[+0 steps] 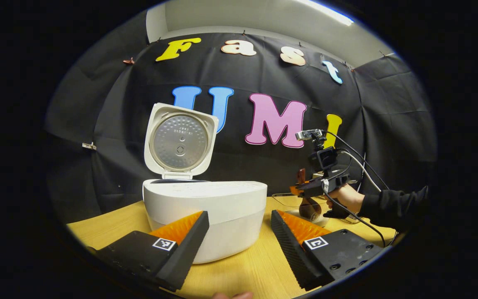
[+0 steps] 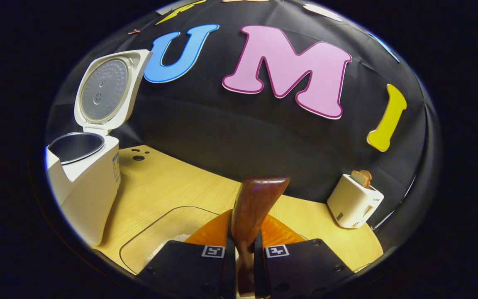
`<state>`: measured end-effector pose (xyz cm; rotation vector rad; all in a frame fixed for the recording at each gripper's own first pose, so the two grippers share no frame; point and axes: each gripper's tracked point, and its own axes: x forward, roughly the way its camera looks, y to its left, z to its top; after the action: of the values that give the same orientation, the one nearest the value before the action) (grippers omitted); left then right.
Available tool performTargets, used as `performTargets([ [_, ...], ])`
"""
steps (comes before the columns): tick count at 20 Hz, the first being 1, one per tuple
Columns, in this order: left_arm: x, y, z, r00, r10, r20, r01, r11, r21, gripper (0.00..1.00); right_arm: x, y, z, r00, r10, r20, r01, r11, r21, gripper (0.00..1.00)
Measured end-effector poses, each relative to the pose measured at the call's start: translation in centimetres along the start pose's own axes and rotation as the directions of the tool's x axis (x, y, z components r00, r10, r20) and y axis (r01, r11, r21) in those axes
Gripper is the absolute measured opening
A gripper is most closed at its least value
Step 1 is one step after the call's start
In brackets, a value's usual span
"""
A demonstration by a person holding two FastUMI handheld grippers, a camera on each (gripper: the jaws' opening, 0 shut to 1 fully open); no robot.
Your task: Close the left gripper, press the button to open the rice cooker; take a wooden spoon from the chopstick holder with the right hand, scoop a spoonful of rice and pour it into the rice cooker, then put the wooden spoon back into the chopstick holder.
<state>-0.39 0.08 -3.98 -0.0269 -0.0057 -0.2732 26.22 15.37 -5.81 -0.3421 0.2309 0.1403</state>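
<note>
Clamped between both fingers of the right gripper, the wooden spoon stands upright, handle end up, over a clear rice container on the tabletop. Judged stiff, light and smooth, the spoon may pivot in the grip under load; a hold along the flat handle suits it. The left gripper hangs with jaws wide apart and nothing between them, before the rice cooker, whose lid is raised.
</note>
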Motion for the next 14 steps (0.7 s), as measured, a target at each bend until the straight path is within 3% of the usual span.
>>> performTargets([
  [2,-0.2,0.4,0.1,1.000,0.005,0.007,-0.004,1.000,-0.009,0.96,0.3,1.7,-0.6,0.998,0.057,-0.024,-0.054,0.994,0.096,0.21],
  [5,-0.7,0.9,0.0,1.000,0.014,0.009,-0.014,1.000,-0.007,0.95,0.8,3.8,-0.8,0.991,0.129,-0.040,-0.110,0.945,0.308,0.21],
  [9,-0.9,1.4,0.0,1.000,0.029,0.010,-0.028,1.000,-0.003,0.95,0.9,3.1,-0.6,0.988,0.150,-0.021,-0.128,0.897,0.423,0.21],
  [12,-0.8,1.4,0.0,0.999,0.040,0.008,-0.040,0.999,0.006,0.95,0.7,2.5,-0.5,0.989,0.145,0.005,-0.124,0.828,0.546,0.21],
  [14,-0.7,1.4,-0.1,0.999,0.044,0.002,-0.044,0.999,0.010,0.95,0.6,1.2,-0.6,0.992,0.126,0.018,-0.108,0.764,0.636,0.21],
])
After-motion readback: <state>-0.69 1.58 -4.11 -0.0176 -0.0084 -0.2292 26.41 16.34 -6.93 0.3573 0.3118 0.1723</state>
